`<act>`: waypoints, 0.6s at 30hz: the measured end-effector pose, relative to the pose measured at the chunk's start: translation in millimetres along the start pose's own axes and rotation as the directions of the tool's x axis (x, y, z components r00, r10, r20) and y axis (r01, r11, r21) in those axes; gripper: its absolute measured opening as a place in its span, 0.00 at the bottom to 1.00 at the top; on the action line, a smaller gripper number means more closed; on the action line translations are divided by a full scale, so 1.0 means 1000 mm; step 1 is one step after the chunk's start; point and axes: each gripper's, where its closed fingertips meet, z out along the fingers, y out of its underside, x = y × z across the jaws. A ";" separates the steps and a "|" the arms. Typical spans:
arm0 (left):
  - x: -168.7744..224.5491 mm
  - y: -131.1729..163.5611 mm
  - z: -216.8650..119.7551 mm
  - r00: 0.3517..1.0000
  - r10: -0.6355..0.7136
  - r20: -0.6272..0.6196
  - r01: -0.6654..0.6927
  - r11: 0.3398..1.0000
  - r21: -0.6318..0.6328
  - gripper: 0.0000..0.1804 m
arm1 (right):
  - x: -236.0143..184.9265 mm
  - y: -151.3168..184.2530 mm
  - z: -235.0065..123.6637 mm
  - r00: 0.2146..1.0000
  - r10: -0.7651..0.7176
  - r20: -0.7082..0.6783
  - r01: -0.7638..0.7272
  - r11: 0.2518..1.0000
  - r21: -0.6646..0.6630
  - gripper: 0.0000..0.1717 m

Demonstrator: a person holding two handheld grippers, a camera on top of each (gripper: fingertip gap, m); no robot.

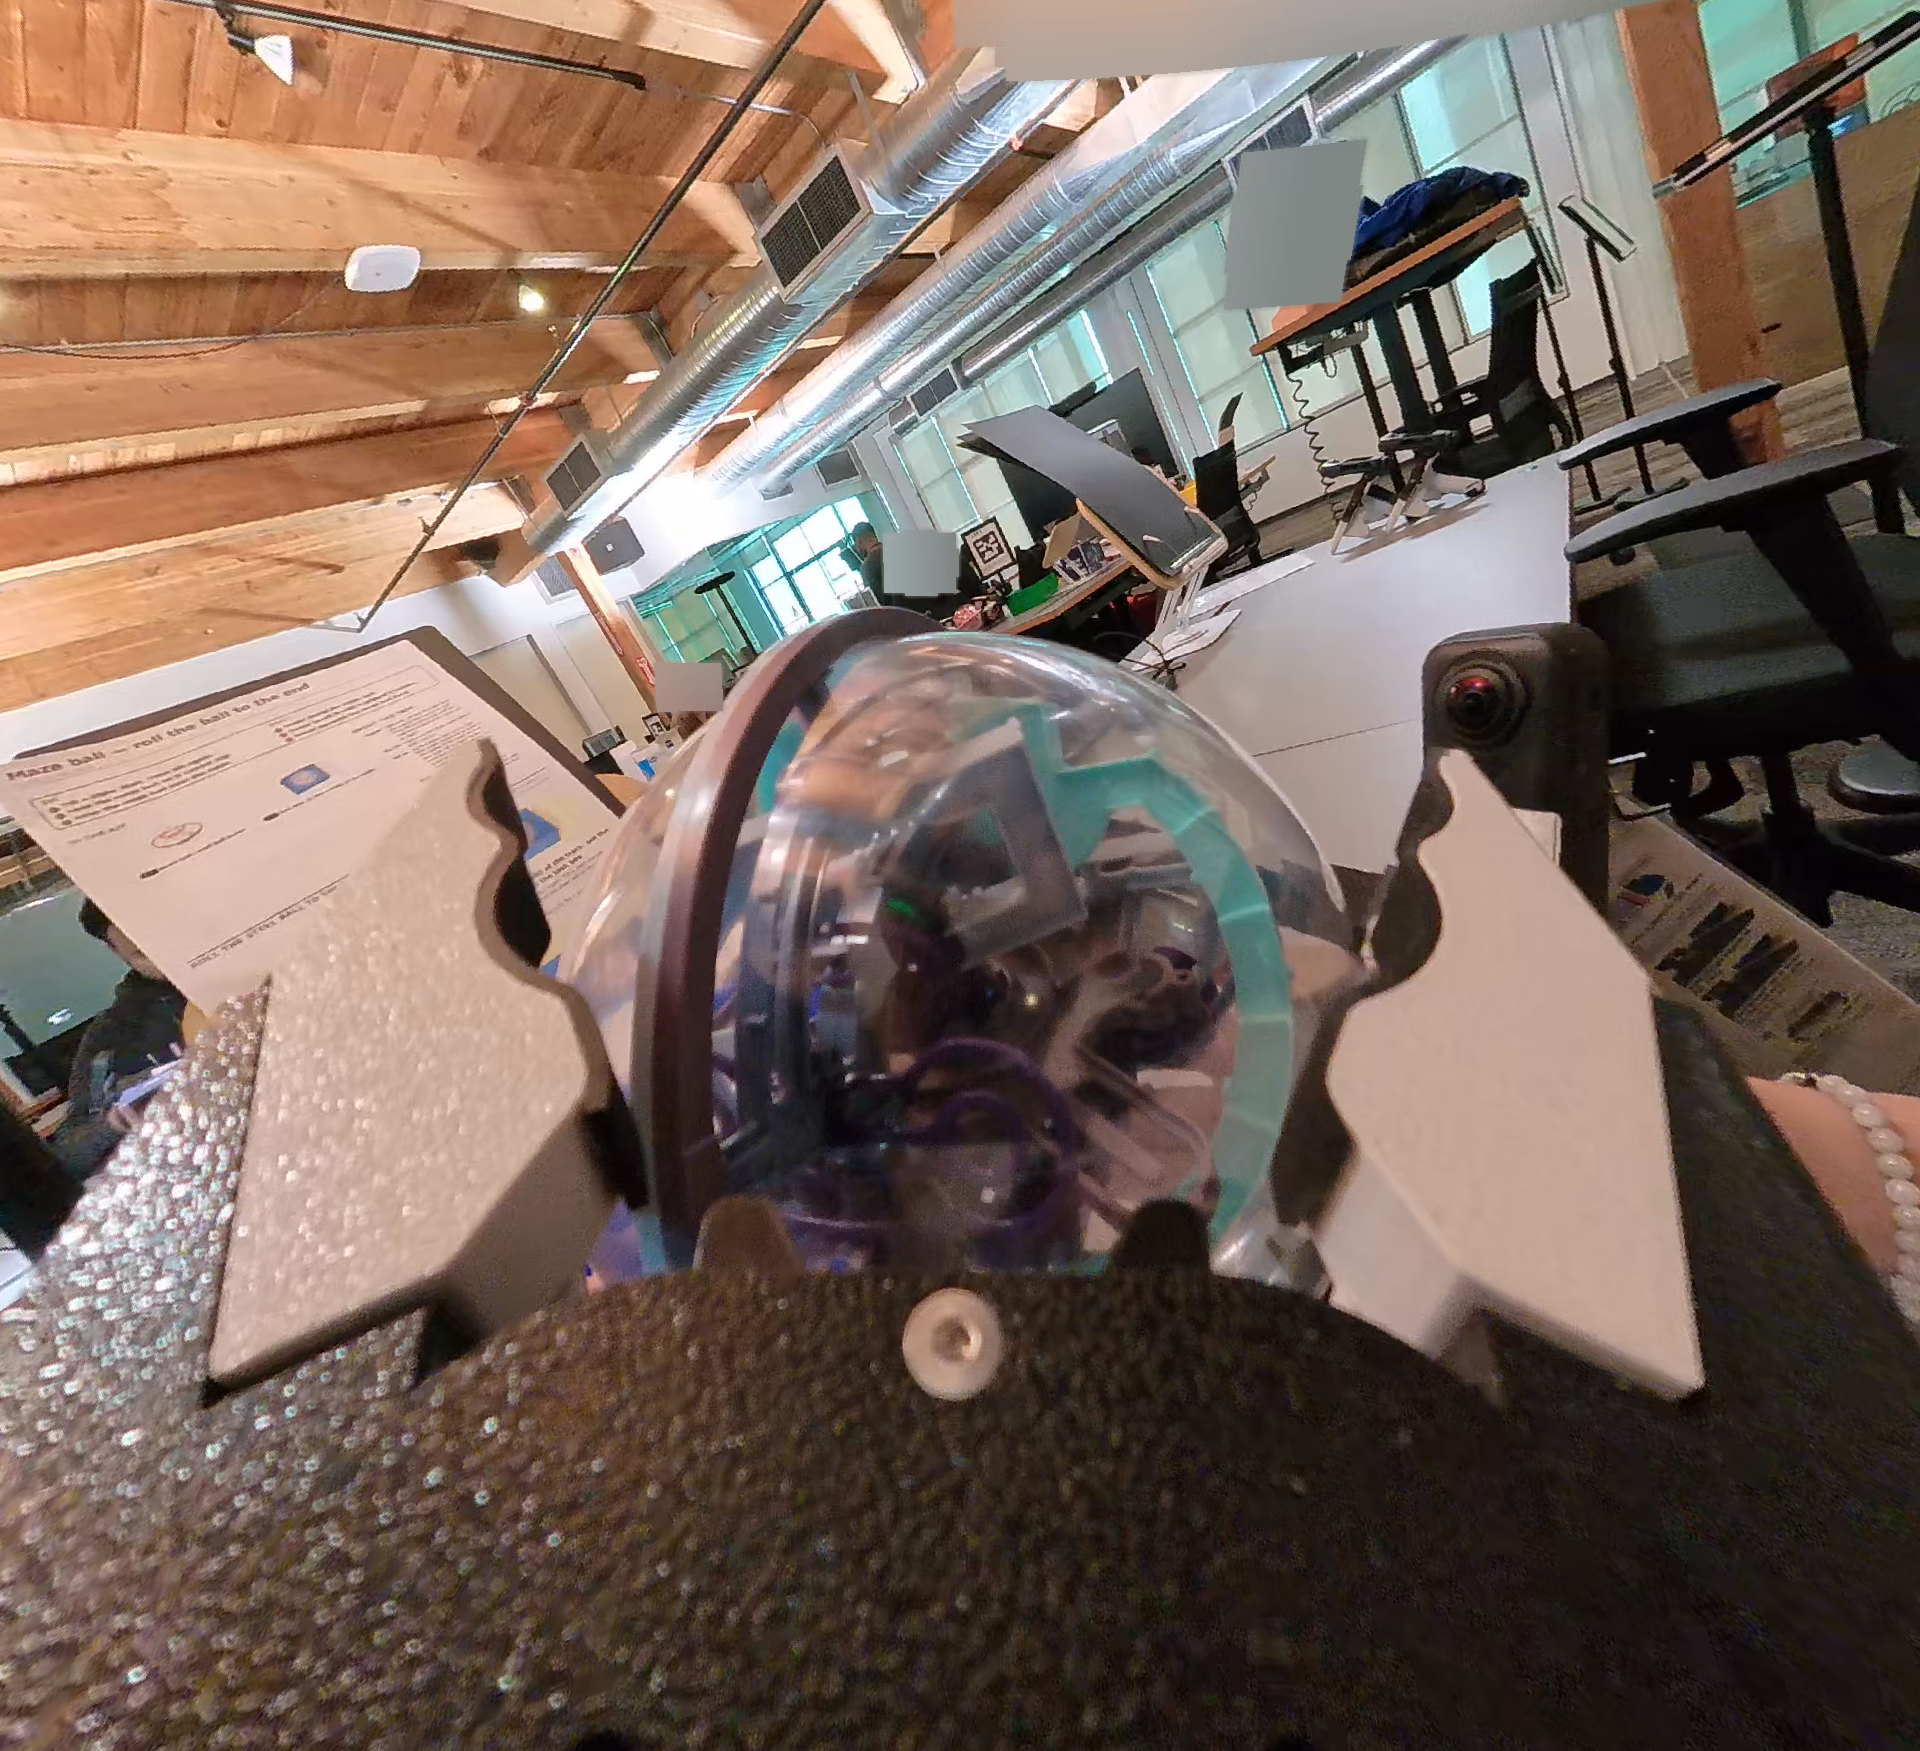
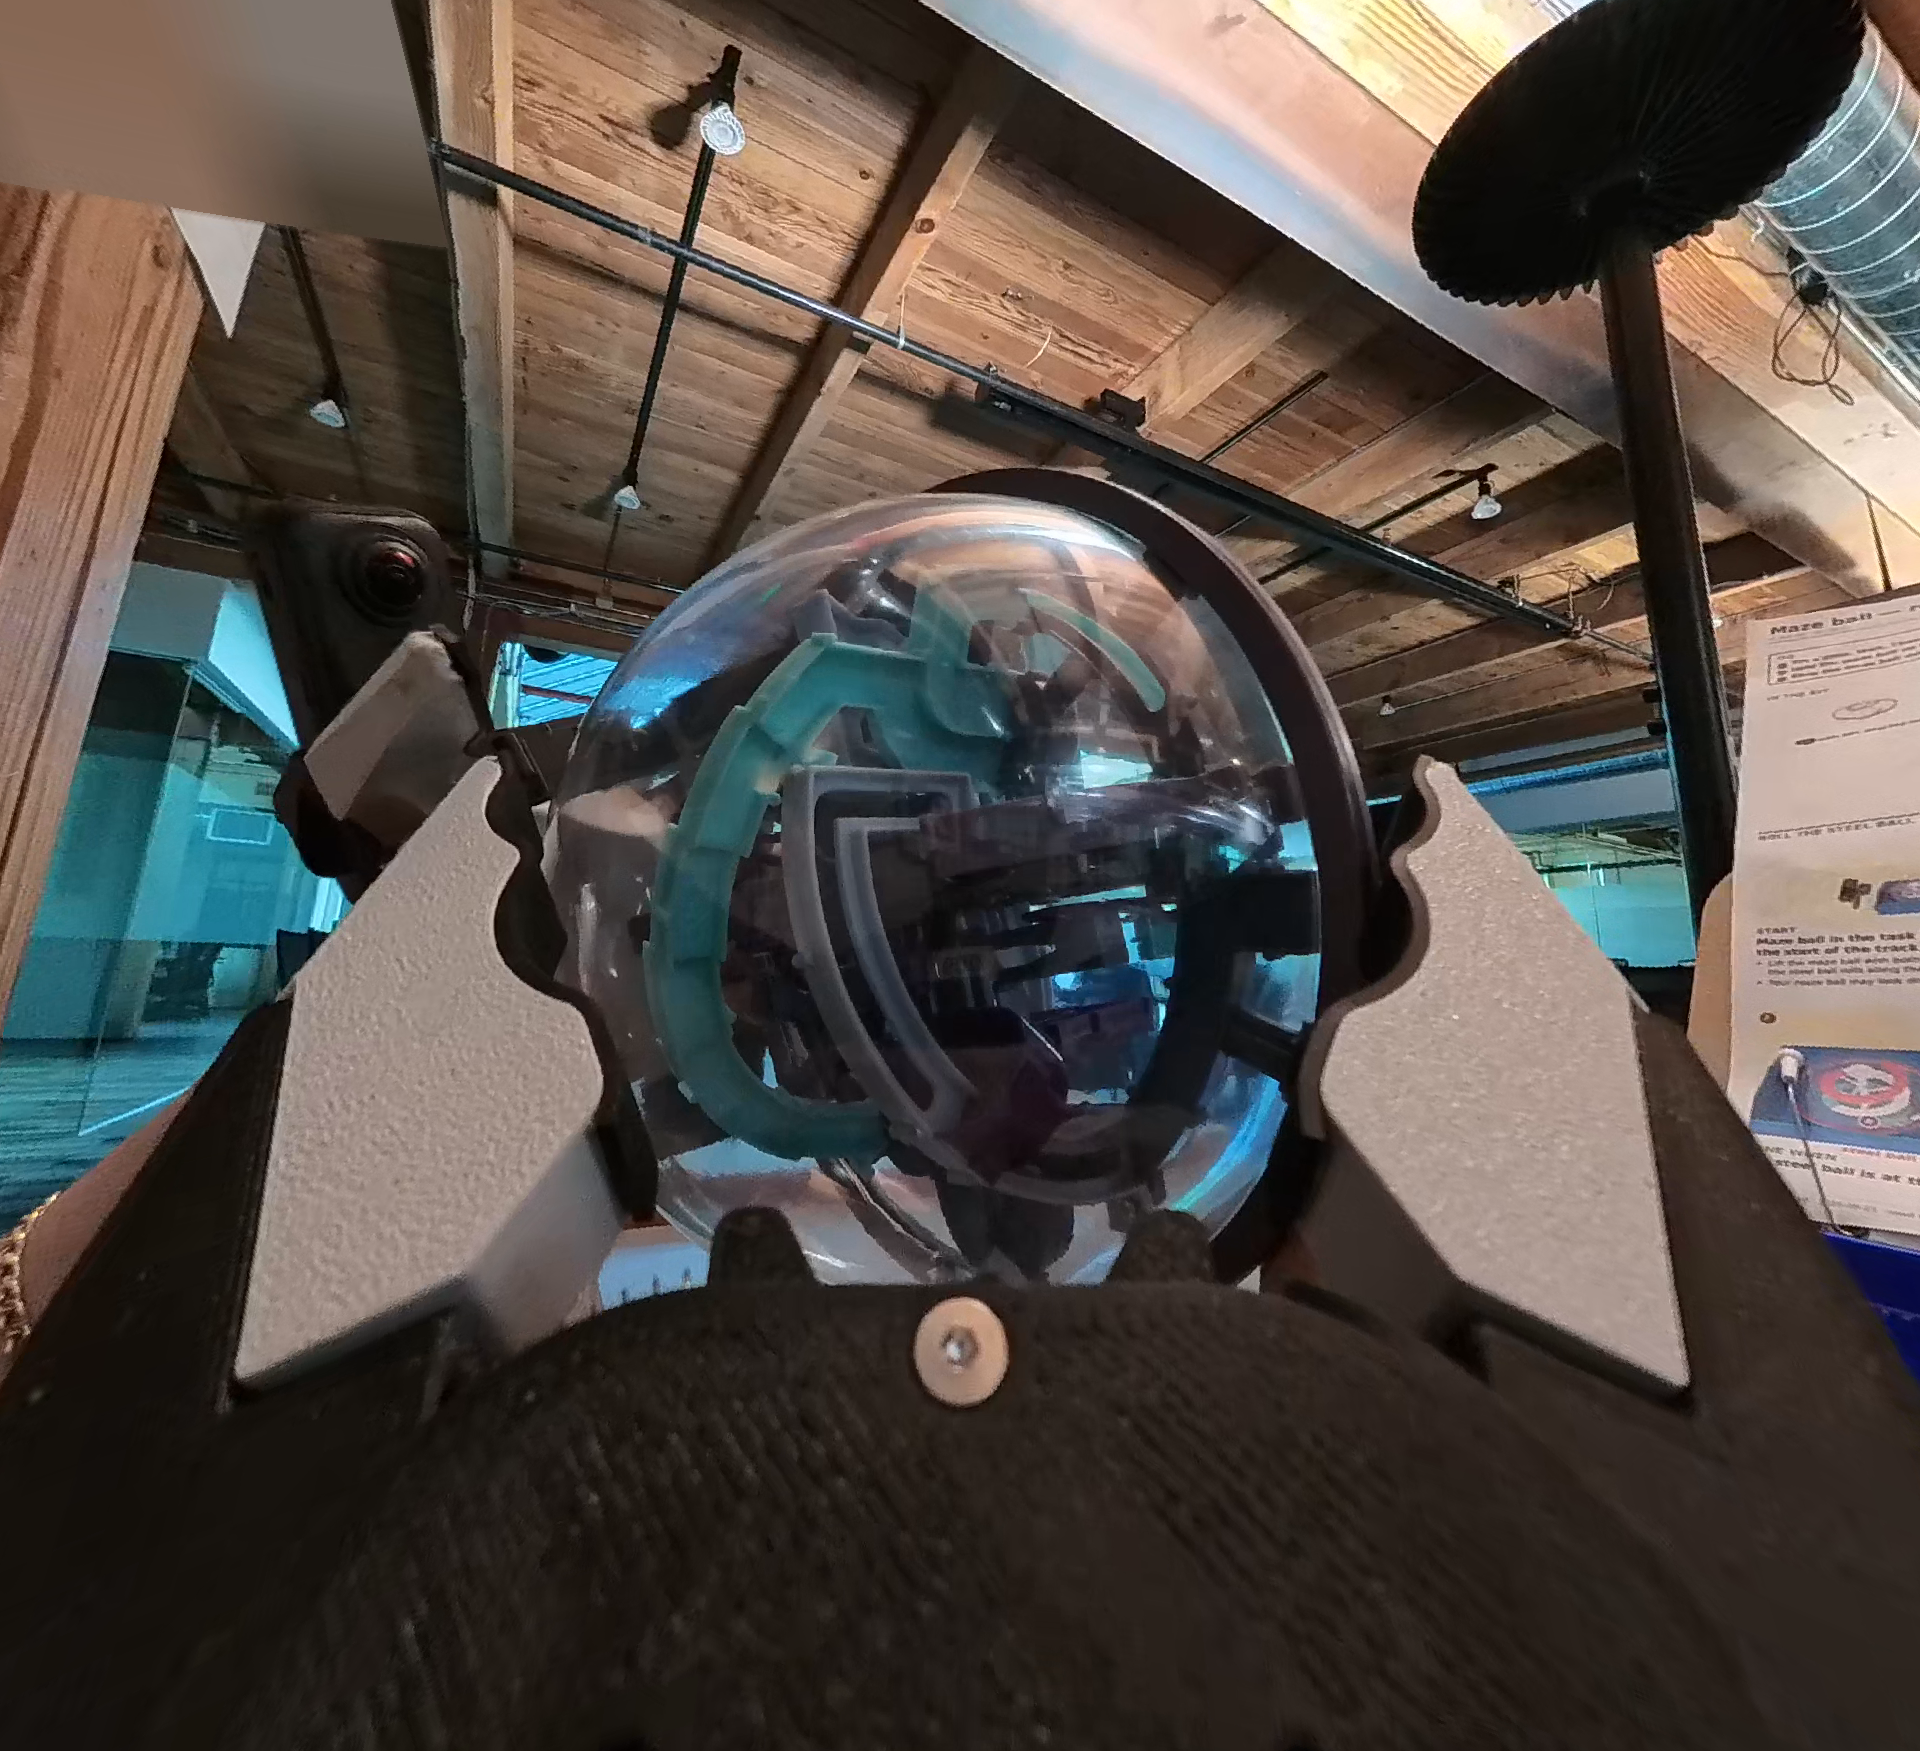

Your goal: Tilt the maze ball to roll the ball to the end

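The left gripper and the right gripper each clamp the clear maze ball from opposite sides, held aloft under the wooden ceiling, grey fingers pressed to its shell. The steel ball inside is lost among glare and the tangle of teal track. The sphere has no long axis; its dark equator ring stands nearly upright, tilted.

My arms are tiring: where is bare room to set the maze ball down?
The grey tabletop past the maze ball looks bare up to the white stand. Crowded: the instruction sheet on the left, the office chairs on the right.
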 end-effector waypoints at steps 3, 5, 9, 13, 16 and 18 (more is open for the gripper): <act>-0.002 0.000 -0.001 1.000 -0.022 -0.007 0.022 1.000 0.001 0.87 | -0.001 0.001 0.000 1.000 0.003 0.004 -0.003 1.000 0.000 0.89; -0.004 0.001 -0.002 0.999 -0.043 -0.009 0.043 0.999 -0.001 0.87 | -0.002 0.002 0.001 1.000 0.011 0.005 -0.011 1.000 -0.002 0.89; -0.009 0.008 -0.004 0.997 -0.079 -0.003 0.079 0.996 -0.029 0.87 | 0.000 0.009 0.002 0.999 0.038 -0.008 -0.039 0.999 -0.020 0.89; -0.018 0.024 -0.003 0.989 -0.145 0.034 0.148 0.985 -0.092 0.87 | 0.009 0.023 0.002 0.994 0.102 -0.048 -0.105 0.992 -0.067 0.89; -0.024 0.034 -0.004 0.979 -0.197 0.055 0.202 0.972 -0.120 0.87 | 0.014 0.031 0.002 0.988 0.139 -0.070 -0.145 0.986 -0.088 0.89; -0.027 0.036 -0.005 0.970 -0.232 0.066 0.238 0.965 -0.113 0.87 | 0.015 0.034 0.001 0.986 0.147 -0.075 -0.154 0.984 -0.090 0.89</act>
